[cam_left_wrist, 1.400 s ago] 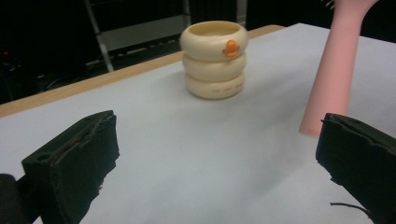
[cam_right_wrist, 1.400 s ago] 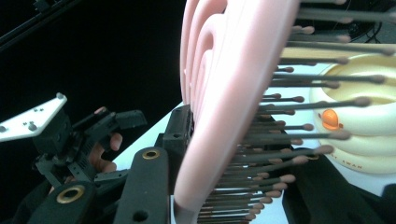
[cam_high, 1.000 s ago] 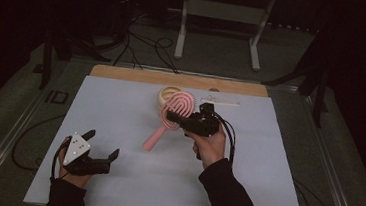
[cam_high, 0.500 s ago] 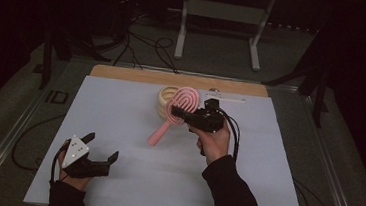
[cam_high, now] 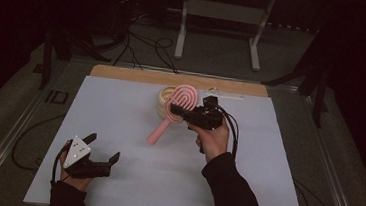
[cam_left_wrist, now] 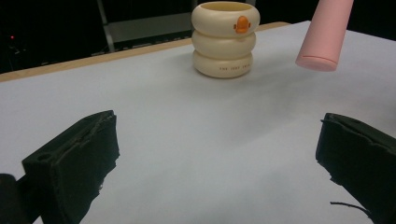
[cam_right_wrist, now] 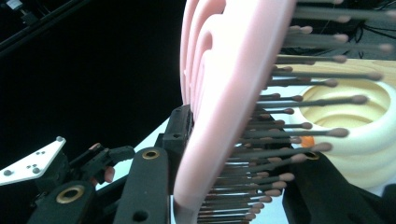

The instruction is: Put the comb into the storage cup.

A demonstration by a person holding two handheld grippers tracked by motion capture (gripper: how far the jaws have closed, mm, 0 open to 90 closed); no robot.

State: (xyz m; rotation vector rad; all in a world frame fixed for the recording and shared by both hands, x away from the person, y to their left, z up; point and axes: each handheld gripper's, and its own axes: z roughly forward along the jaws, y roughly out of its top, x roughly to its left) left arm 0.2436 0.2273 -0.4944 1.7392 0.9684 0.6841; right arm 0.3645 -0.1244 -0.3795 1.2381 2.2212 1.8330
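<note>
We take the cream ringed cup (cam_high: 165, 101) as our landmark; it stands upright on the white table sheet (cam_high: 120, 112), close to the wooden strip (cam_high: 123, 73) along the far edge.

Far to the near left of the cup we see the left gripper (cam_high: 101, 149), held low over the sheet in the person's left hand (cam_high: 71, 176), with its grey three-cornered plate (cam_high: 77, 152) on top. Its jaws stand wide apart with nothing between them. In the left gripper view the two black jaws frame bare sheet, and the cup (cam_left_wrist: 224, 39) sits ahead of them, three stacked rings with a small orange mark near the rim.

Moving right, the pink hairbrush (cam_high: 172, 113) hangs in the air. Its looped head lies over the cup's right side as seen from above, and its handle slants down and to the near left of the cup, the end clear of the sheet. In the left gripper view that rounded handle end (cam_left_wrist: 322, 39) floats just right of the cup.

Right of the cup, the right gripper (cam_high: 173, 108) is clamped on the brush where the head meets the handle, carried by the person's right hand (cam_high: 213, 138). In the right gripper view the pink head (cam_right_wrist: 224, 107) stands between the jaws, its bristles (cam_right_wrist: 289, 140) pointing toward the cup's open mouth (cam_right_wrist: 355, 116).
</note>
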